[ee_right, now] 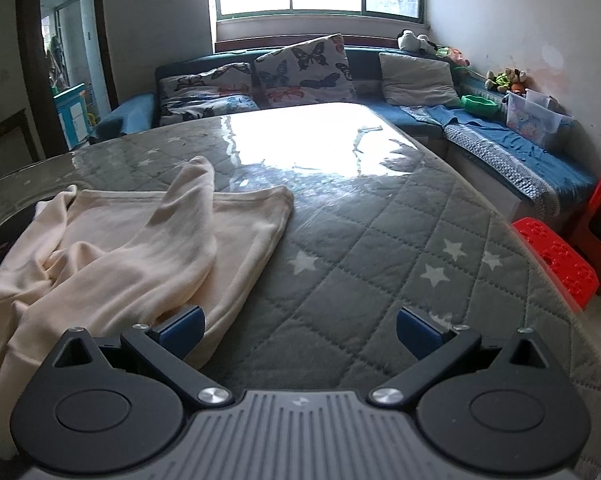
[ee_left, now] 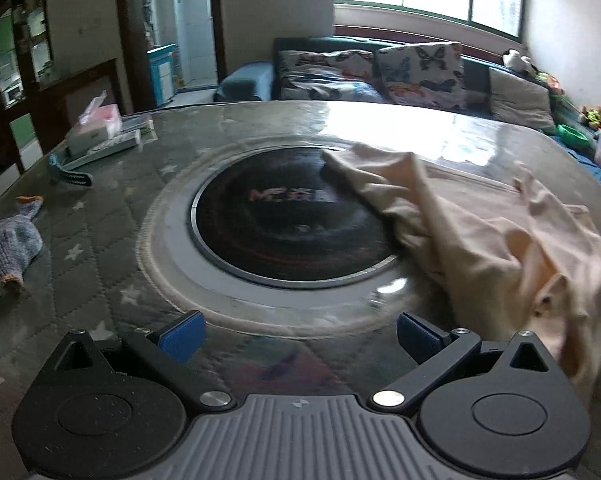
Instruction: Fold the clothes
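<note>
Lying crumpled at the right of the left wrist frame, the cream garment (ee_left: 480, 236) is sitting beside the left gripper (ee_left: 298, 336), jaws apart; the right gripper (ee_right: 300, 332), also spread, is hovering at the garment's lower-left edge.

Bare quilted tabletop (ee_right: 380, 240) lies open along the right edge. The cream garment (ee_right: 120, 248) sprawls mid-table; a sock (ee_left: 10, 248) and what look like boxes (ee_left: 100, 132) crowd the left edge.
</note>
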{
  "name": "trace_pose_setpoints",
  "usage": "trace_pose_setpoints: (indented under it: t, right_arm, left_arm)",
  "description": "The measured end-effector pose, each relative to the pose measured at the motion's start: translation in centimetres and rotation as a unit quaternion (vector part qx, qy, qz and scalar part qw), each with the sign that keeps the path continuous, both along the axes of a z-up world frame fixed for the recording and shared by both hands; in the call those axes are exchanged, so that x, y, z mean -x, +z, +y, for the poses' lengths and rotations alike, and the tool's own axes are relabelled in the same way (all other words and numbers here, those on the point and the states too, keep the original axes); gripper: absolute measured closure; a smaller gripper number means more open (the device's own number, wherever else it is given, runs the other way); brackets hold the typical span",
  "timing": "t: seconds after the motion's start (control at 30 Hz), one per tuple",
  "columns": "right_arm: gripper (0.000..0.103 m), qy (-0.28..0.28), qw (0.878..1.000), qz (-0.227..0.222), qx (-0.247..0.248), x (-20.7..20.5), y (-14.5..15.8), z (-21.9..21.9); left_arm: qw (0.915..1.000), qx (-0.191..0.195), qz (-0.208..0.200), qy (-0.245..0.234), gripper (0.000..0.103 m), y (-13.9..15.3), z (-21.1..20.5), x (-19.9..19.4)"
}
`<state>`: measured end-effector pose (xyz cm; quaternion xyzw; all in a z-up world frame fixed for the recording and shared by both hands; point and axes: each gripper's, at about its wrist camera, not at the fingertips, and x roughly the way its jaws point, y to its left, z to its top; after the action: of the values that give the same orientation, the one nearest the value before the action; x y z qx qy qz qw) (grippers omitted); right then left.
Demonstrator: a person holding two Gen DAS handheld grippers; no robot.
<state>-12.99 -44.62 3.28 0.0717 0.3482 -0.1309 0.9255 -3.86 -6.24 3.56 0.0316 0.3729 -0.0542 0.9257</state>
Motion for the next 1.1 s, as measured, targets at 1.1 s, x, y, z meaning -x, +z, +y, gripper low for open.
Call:
trace_pose_setpoints:
  t: [1.1]
  right_arm:
    - [0.000,0.084,0.996,-0.019,0.010,2.3,2.2,4.8]
  left_arm:
    - [0.9983,-0.016,0.034,-0.045,0.000,1.3,-3.9,2.0]
